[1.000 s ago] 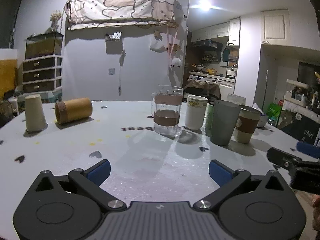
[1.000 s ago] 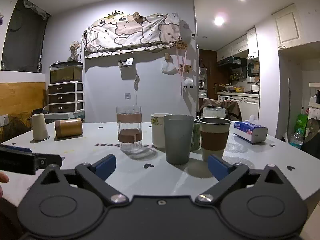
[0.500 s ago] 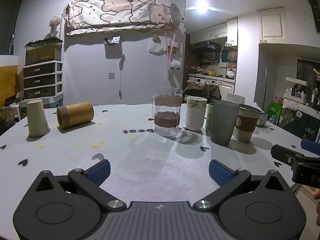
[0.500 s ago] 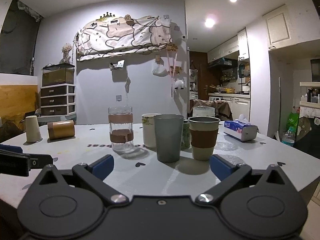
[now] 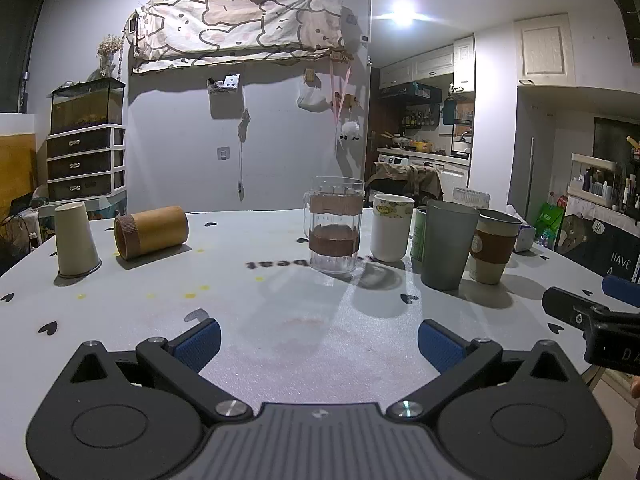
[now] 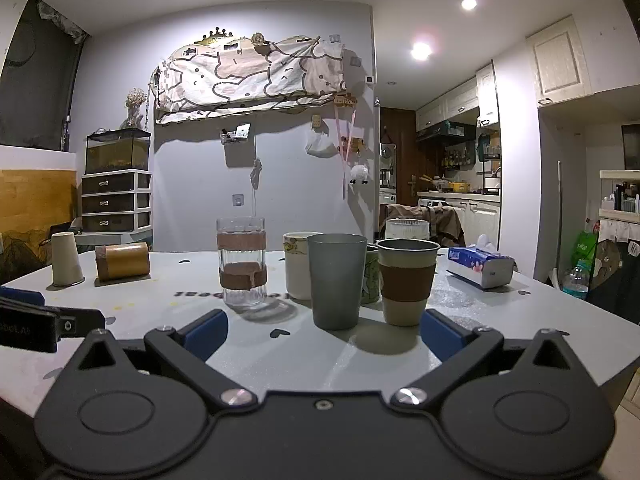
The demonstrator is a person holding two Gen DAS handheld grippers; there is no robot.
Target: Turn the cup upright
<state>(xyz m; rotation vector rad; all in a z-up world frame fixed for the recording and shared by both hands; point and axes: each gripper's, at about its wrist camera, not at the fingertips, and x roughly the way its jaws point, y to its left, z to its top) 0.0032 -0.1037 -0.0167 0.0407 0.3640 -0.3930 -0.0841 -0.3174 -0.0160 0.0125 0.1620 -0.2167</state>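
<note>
Two grippers, left gripper [image 5: 319, 338] and right gripper [image 6: 324, 334], hover over the near edge of the table [image 5: 280, 320], fingers spread wide, holding nothing. Beyond and left of the left fingers [image 5: 199, 342], a beige paper cup [image 5: 75, 240] stands inverted near the table's left edge; just beside it a brown cylindrical cup [image 5: 151, 232] lies on its side. Bare tabletop separates them from the upright cups: glass [image 5: 335, 225], white cup [image 5: 390, 227], grey tumbler [image 5: 448, 245], sleeved cup [image 5: 493, 246].
</note>
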